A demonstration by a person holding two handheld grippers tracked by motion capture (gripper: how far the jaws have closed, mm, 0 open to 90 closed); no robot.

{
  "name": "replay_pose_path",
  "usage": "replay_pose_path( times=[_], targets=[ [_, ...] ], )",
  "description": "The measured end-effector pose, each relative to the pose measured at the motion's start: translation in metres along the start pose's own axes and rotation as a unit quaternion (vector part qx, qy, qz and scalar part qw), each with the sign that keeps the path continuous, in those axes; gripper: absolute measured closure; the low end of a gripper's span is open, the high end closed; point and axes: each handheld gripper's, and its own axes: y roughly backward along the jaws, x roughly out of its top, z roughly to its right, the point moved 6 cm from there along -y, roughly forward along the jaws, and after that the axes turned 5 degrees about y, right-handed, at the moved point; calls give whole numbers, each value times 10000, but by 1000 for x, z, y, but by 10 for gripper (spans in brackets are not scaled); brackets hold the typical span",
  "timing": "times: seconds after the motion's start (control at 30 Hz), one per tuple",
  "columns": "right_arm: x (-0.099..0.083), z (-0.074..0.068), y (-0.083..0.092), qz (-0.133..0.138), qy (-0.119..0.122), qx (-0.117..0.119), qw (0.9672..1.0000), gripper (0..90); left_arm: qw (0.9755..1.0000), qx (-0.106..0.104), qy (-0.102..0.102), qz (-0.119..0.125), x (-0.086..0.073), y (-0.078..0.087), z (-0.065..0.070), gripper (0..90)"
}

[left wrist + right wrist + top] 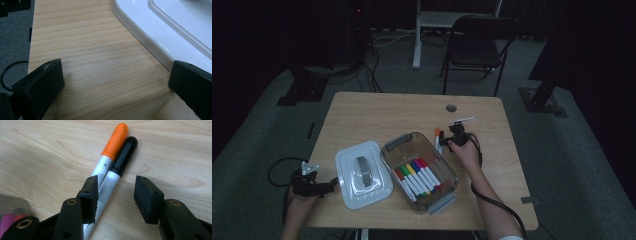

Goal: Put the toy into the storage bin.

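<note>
The right claw (116, 195) is being held open over the black pen (117, 172); the left claw (115, 82) is being kept open on the desk (95, 62).

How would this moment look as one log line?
right gripper: open, straddling black-capped marker | orange-capped marker: beside | left gripper: open, by lid

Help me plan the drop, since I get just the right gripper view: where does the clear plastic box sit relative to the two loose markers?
Observer: In the high view, the clear plastic box lies just left of the orange-capped marker and black-capped marker.
Operator: Is its lid off?
Observer: Yes, the white rectangular lid lies on the wooden table, left of the box.
Operator: And the other gripper?
Observer: The left gripper is open beside the lid's corner, holding nothing.
</note>
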Motion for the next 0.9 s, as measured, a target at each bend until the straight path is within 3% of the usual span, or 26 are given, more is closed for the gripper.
replay_pose_path(
  times=[0.23, 0.33, 0.5, 0.67, 0.73, 0.9],
  targets=[
    [-3, 4, 0, -101, -31, -150, 9998, 544, 10000, -1, -1, 0, 0, 0, 0, 5],
    [-7, 14, 8, -122, -219, -314, 9992, 560, 10000, -1, 2, 1, 0, 0, 0, 5],
    [-15, 27, 15, -201, -252, -344, 9989, 588, 10000, -1, 2, 1, 0, 0, 0, 5],
    [-26, 38, 24, -260, -390, -433, 9980, 646, 10000, -2, 3, 2, 0, 0, 0, 5],
    [-32, 42, 29, -299, -341, -610, 9971, 692, 10000, 0, 3, 2, 0, 0, 0, 5],
    [-36, 47, 33, -336, -288, -736, 9963, 754, 10000, -1, 2, 2, 0, 0, 0, 5]
  ],
)
